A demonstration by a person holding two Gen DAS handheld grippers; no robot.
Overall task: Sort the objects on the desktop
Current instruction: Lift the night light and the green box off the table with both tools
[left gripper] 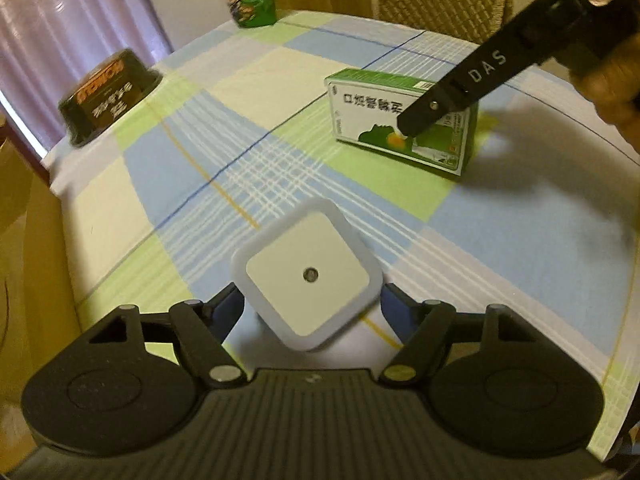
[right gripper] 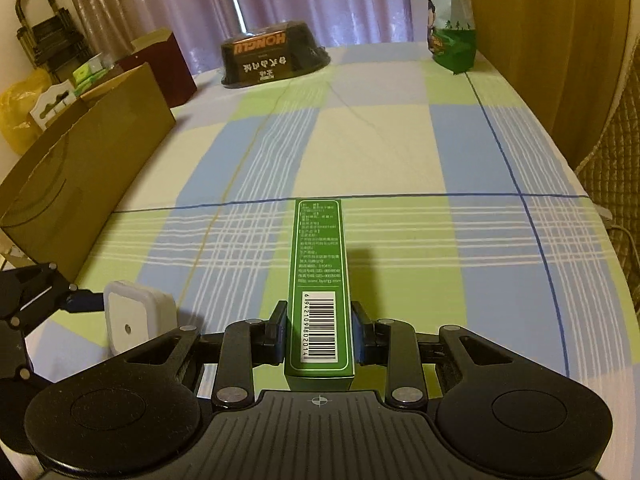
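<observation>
My left gripper (left gripper: 310,306) is shut on a white square night light (left gripper: 308,276), its blue pads pressing both sides just above the checked tablecloth (left gripper: 224,92). In the right wrist view the night light (right gripper: 130,320) stands low at the left. My right gripper (right gripper: 322,334) is shut on a green medicine box (right gripper: 319,280), which stands on its long edge with the barcode side up. In the left wrist view the box (left gripper: 380,120) sits at the centre right, with one black finger (left gripper: 472,76) of the right gripper across its front.
An open cardboard box (right gripper: 80,172) lines the table's left side, with a dark red box (right gripper: 164,64) behind it. A black noodle bowl (right gripper: 272,56) stands upside down at the far edge. A green snack bag (right gripper: 452,20) stands far right. A hand (left gripper: 604,80) holds the right gripper.
</observation>
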